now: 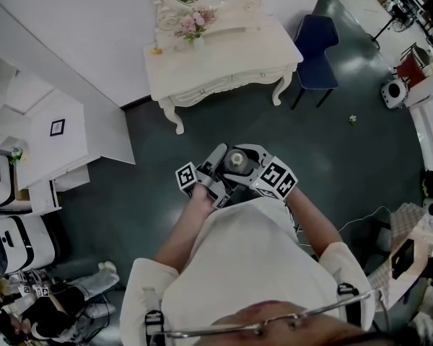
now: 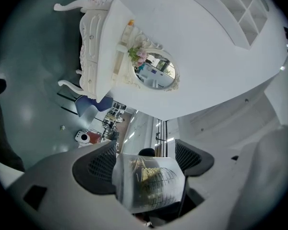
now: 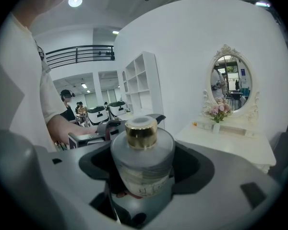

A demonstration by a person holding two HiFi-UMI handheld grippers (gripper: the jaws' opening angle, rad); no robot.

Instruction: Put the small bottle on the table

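Left gripper [image 2: 146, 164] and right gripper [image 3: 145, 169] both pinch the small bottle [image 3: 141, 150] (label print illegible).

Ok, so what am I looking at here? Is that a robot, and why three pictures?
There is no robot. A person holds a two-jaw gripper in each hand. The head view comes from a camera on the person's head, looking down at the floor and a white dressing table with flowers and a mirror. The other two views come from a camera riding on each gripper. The left gripper and the right gripper are held close together, and both have the small bottle, with its gold cap, between their jaws. It is in the air, not yet on the table.
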